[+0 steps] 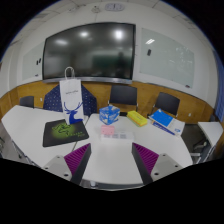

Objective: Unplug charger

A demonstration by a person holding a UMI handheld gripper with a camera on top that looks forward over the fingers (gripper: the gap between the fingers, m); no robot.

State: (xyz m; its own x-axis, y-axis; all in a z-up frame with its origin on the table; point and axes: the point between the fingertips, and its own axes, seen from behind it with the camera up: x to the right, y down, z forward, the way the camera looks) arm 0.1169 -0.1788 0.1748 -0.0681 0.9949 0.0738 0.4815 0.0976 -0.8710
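Gripper view, claw (pixel 113 163) open, white table (pixel 110 160), charger not discernible

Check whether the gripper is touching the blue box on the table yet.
Apart. The gripper view shows the open gripper well short of the blue box, with bare white table between the fingers and the box.

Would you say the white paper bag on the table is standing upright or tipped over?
Upright: the white paper bag stands on its base on the table, handles up. The open gripper is short of it.
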